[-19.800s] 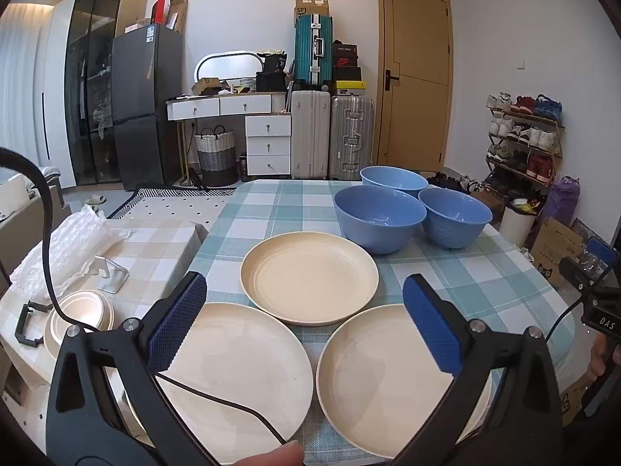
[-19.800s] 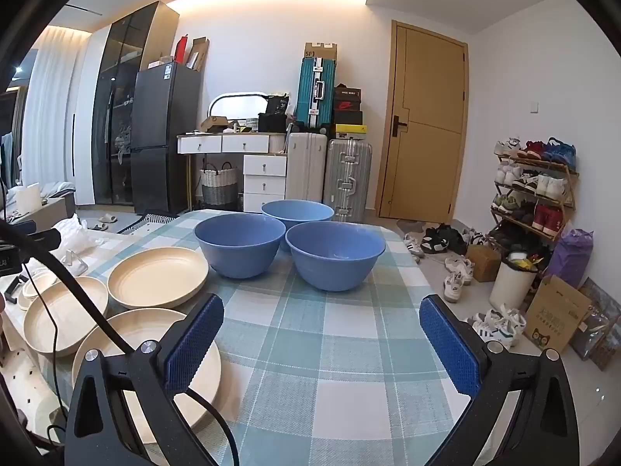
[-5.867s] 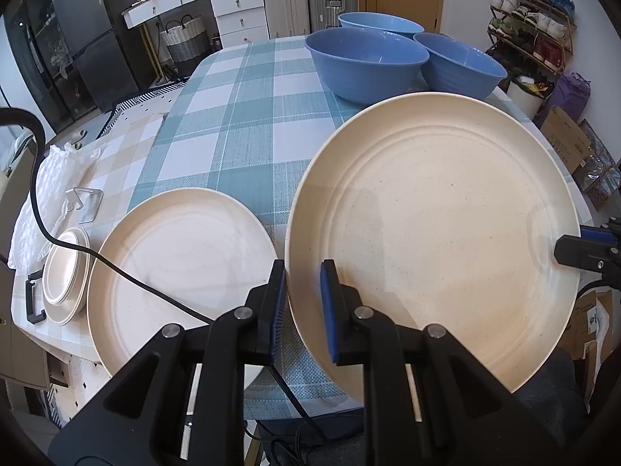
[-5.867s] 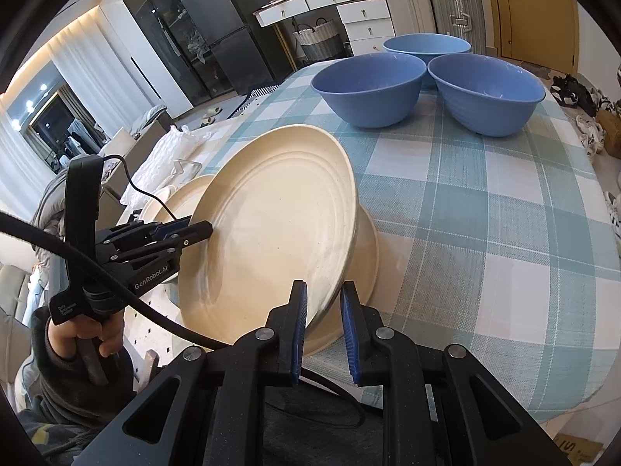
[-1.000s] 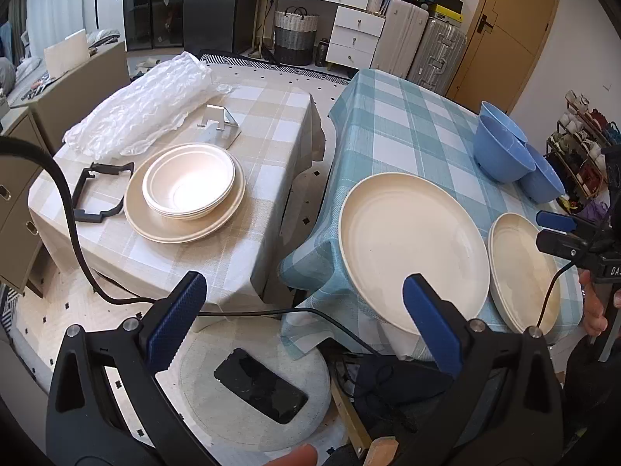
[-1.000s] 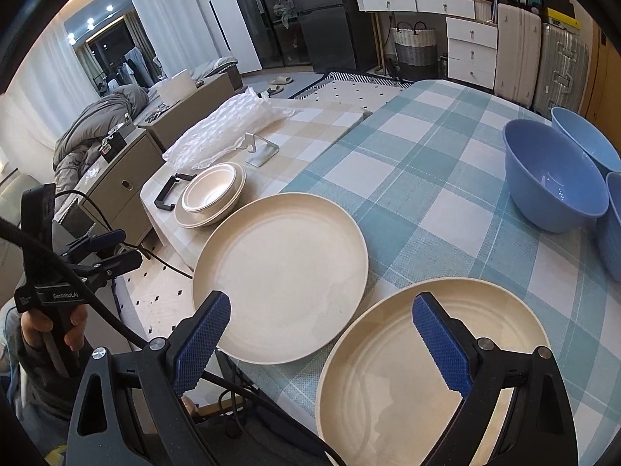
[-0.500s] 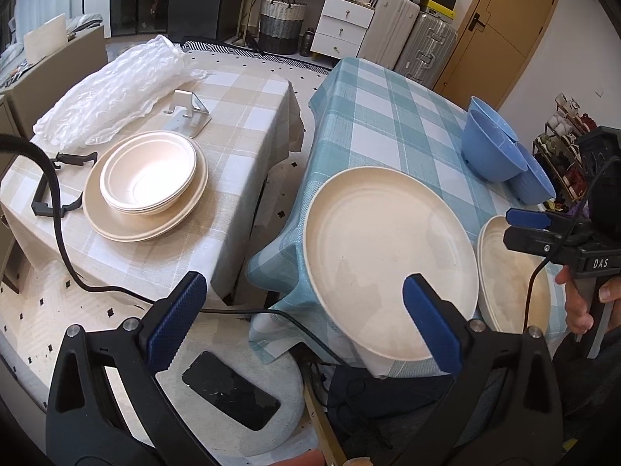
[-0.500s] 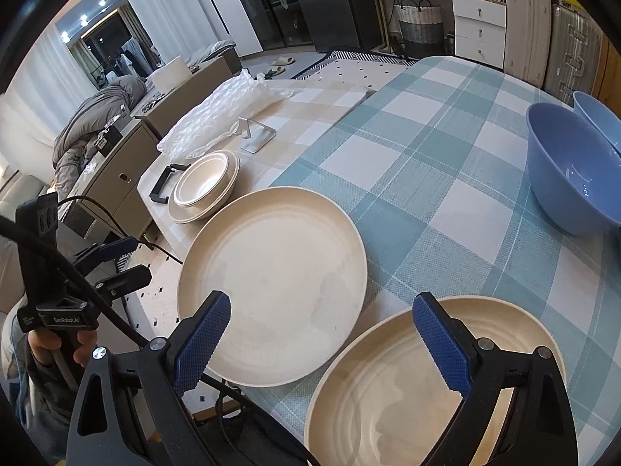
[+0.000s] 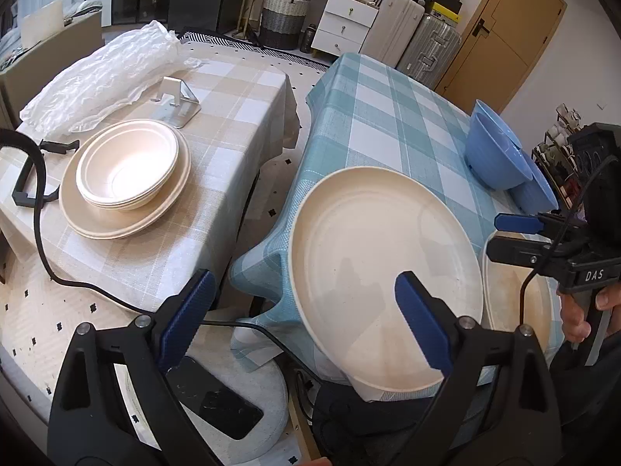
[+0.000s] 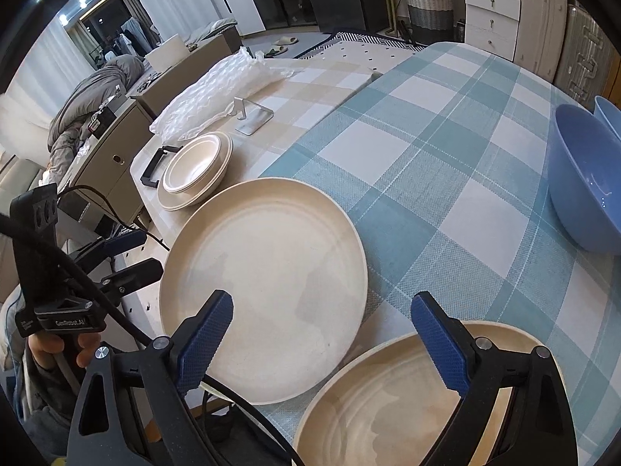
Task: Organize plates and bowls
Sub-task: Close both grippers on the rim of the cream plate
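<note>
A large cream plate [image 9: 380, 256] [image 10: 264, 283] lies at the near corner of the blue-checked table [image 9: 388, 116], its rim past the table edge. My left gripper [image 9: 304, 318] hangs over that rim, its jaws closing but still wide, the pads off the plate. My right gripper [image 10: 322, 338] is open above the gap between this plate and a second cream plate [image 10: 407, 400] [image 9: 520, 310]. Each gripper shows in the other's view: the right gripper [image 9: 500, 235], the left gripper [image 10: 147, 254]. Blue bowls [image 9: 493, 155] [image 10: 582, 186] stand at the far right.
A low beige-checked side table [image 9: 233, 116] holds cream bowls nested on a plate [image 9: 128, 171] [image 10: 194, 171], a metal stand [image 9: 174, 105] and bubble wrap [image 9: 97, 73]. A black phone [image 9: 217, 407] lies on a round stool below. A cable [image 9: 77, 283] trails across.
Both grippers have come lower and closer to the cream plate at the table's corner. The plates and bowls have not moved.
</note>
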The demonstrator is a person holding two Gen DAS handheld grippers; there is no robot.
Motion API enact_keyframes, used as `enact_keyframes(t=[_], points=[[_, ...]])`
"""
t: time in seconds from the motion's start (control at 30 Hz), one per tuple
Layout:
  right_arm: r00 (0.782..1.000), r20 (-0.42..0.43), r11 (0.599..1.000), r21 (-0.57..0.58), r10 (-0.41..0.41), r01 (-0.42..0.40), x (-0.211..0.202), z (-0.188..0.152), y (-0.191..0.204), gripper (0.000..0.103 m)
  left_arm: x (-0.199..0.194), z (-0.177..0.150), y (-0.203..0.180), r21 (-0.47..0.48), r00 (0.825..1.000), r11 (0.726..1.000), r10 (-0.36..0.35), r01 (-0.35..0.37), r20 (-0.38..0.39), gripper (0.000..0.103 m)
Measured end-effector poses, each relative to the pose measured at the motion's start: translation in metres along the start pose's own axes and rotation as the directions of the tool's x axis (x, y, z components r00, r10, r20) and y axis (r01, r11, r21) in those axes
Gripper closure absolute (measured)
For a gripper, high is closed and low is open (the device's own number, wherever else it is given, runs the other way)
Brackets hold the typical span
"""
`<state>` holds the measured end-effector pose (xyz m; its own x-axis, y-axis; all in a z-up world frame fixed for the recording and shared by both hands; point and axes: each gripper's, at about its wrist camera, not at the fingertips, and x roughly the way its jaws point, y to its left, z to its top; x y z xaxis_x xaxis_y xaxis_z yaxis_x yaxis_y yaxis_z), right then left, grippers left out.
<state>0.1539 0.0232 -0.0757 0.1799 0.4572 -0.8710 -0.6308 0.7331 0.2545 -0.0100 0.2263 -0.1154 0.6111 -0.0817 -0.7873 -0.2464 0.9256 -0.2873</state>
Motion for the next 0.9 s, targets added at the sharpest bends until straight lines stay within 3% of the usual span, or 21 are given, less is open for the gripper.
enact_keyframes(t=[0.5,0.73,0.77,0.9], points=[[0.997,-0.061,0.999,-0.018,-0.039,0.038,0.026,0.004,-0.001,0.031,0.036,-0.007,0.007,-0.023,0.997,0.999,-0.023,0.021,-0.070,0.048],[0.994,-0.078,0.997,-0.041,-0.071,0.068,0.036,0.004,0.001,0.054,0.044,-0.009,0.010,-0.038,0.996,0.999,-0.035,0.032,-0.082,0.069],[0.994,-0.082,0.997,-0.042,-0.071,0.067,0.037,0.004,0.001,0.059,0.045,-0.009,0.010,-0.041,0.996,0.999,-0.039,0.036,-0.083,0.076],[0.993,-0.091,0.996,-0.045,-0.081,0.077,0.042,0.003,0.001,0.063,0.044,-0.008,0.012,-0.045,0.996,0.998,-0.041,0.037,-0.078,0.080]])
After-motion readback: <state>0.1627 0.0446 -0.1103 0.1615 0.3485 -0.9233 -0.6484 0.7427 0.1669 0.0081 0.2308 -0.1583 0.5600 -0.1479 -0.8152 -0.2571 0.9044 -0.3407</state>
